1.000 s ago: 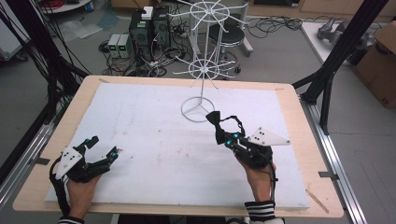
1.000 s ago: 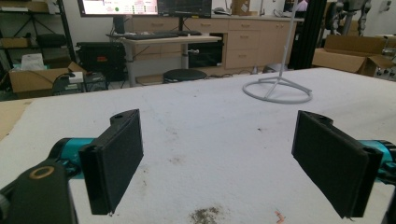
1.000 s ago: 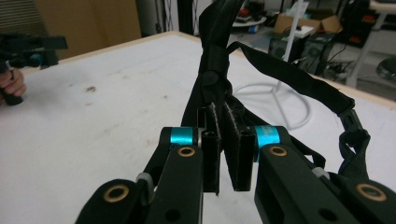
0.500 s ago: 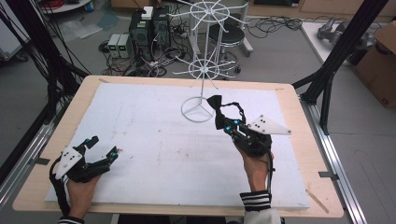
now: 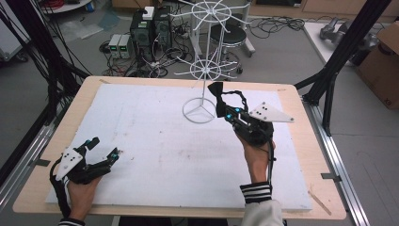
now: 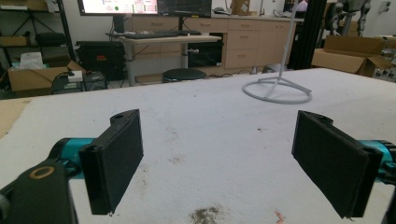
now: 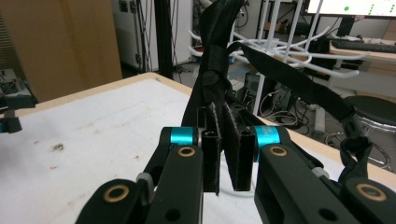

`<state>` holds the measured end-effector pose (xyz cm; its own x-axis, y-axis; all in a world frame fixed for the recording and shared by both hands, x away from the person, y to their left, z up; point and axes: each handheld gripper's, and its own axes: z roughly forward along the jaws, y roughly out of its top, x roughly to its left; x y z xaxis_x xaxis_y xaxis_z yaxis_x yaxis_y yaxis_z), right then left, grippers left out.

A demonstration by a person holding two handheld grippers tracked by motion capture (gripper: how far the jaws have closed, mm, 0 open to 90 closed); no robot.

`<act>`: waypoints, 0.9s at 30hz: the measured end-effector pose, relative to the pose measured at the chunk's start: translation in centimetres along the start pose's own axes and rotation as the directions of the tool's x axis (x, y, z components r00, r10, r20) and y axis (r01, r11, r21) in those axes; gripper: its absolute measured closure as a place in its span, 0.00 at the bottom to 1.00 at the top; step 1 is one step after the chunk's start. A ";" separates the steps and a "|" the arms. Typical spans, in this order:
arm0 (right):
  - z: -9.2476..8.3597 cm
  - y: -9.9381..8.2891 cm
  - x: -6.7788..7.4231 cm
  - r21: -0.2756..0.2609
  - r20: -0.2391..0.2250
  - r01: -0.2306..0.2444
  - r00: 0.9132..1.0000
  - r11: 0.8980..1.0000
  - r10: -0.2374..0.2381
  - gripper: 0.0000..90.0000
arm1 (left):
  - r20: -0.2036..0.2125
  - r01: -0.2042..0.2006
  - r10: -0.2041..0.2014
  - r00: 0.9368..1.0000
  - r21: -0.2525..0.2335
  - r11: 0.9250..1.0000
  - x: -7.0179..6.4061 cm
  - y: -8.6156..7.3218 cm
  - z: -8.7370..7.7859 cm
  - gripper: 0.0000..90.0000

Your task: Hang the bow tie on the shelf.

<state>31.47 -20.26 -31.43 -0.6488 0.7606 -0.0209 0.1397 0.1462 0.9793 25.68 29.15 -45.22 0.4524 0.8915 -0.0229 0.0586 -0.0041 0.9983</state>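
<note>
Since the earlier frames the right gripper (image 5: 219, 100) has risen and moved toward the far edge of the counter (image 5: 308, 141), carrying a black bow tie (image 5: 215, 89) closer to the white wire rack (image 5: 203, 70); the left gripper (image 5: 104, 149) has stayed near the near left corner; the right gripper is clenched on the bow tie, its pads pressing the dark fabric (image 7: 215, 79) between them, with a strap (image 7: 294, 79) trailing off to one side; the bow tie hangs above the counter just beside the rack's ring base (image 5: 199, 111); the left gripper rests released, jaws wide apart over the white mat (image 6: 210, 121), nothing between them.
</note>
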 end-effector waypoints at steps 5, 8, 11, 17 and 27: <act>0.6 0.7 -0.2 -0.002 0.004 0.001 1.000 1.000 -0.001 0.95 | 0.001 0.000 0.000 1.000 0.002 1.000 0.0 0.0 0.0 0.19; 1.1 1.0 -0.3 -0.002 0.005 0.003 1.000 1.000 -0.003 0.95 | 0.001 0.001 -0.001 1.000 0.000 1.000 0.0 0.0 0.0 0.19; 1.6 1.2 -0.3 0.001 0.004 0.005 1.000 1.000 -0.005 0.95 | 0.001 0.001 -0.001 1.000 0.001 1.000 0.0 0.0 0.0 0.19; 2.6 1.7 -0.5 0.008 0.007 0.010 1.000 1.000 -0.010 0.95 | 0.002 0.003 -0.003 1.000 0.003 1.000 0.1 0.0 0.0 0.19; 4.4 1.4 -0.9 0.047 0.010 0.008 1.000 0.999 -0.008 0.95 | 0.003 0.005 -0.005 1.000 0.002 1.000 0.1 0.0 0.0 0.19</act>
<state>35.53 -17.94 -30.96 -0.6423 0.7659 -0.0309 0.1700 0.1816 0.9686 25.71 29.25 -45.22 0.4550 0.8901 -0.0276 0.0629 -0.0012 0.9980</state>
